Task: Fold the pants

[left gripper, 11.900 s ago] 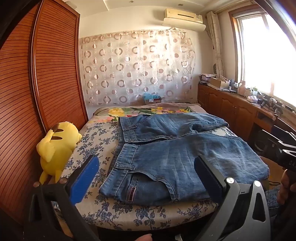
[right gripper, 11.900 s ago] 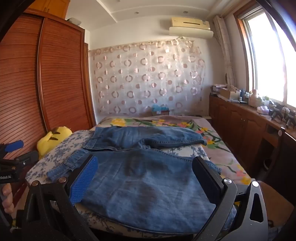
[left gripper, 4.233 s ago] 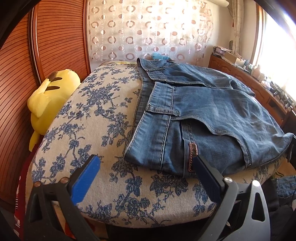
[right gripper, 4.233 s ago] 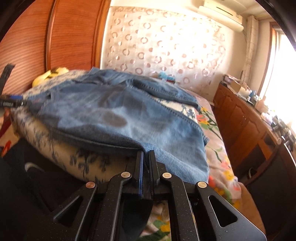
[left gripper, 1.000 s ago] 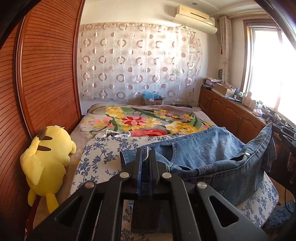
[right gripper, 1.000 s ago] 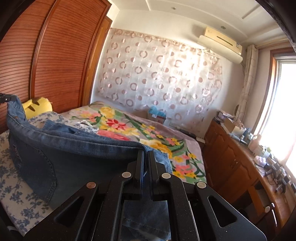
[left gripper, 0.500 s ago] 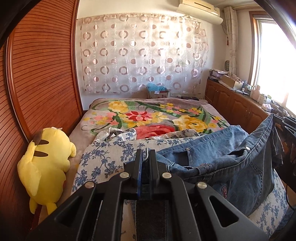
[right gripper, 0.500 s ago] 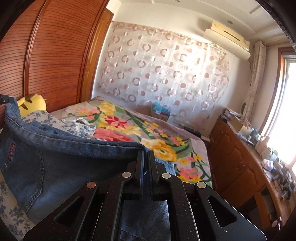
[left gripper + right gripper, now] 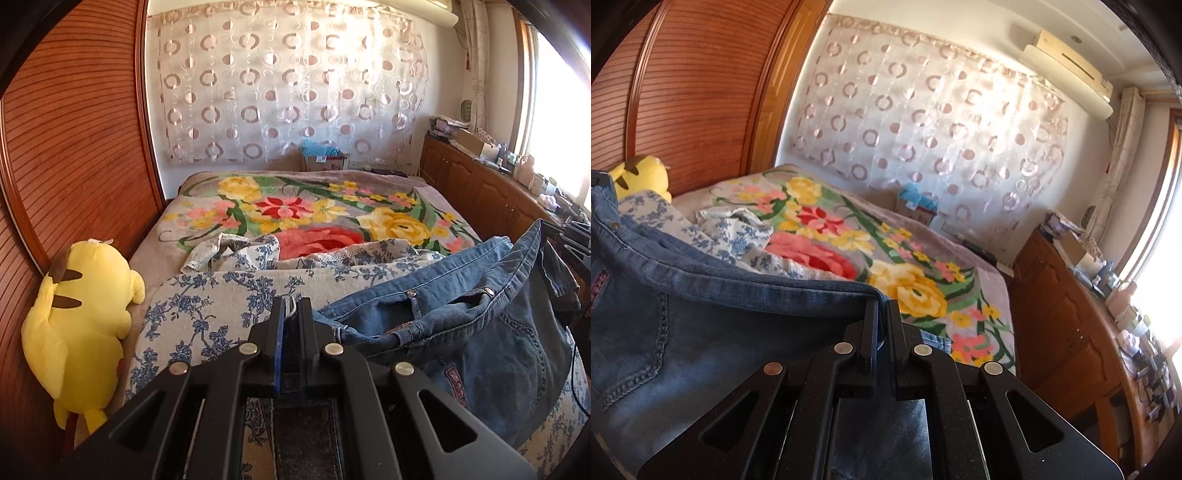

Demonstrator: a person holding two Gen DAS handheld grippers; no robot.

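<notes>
The blue jeans [image 9: 480, 325] hang by the waistband between my two grippers above the near end of the bed. My left gripper [image 9: 291, 301] is shut on one end of the waistband, low over the blue-flowered sheet [image 9: 207, 306]. My right gripper [image 9: 882, 302] is shut on the other end of the waistband, and the jeans [image 9: 683, 332] stretch away to its left with a back pocket showing. The legs hang down out of sight.
A floral blanket [image 9: 314, 210] covers the far half of the bed. A yellow plush toy [image 9: 77, 317] leans against the wooden wardrobe [image 9: 66, 155] on the left. Wooden cabinets [image 9: 1067, 328] with clutter on top line the right wall under the window.
Both grippers have moved forward over the bed with the waistband held between them. The jeans now sit lower and nearer the sheet, and the right view has tilted.
</notes>
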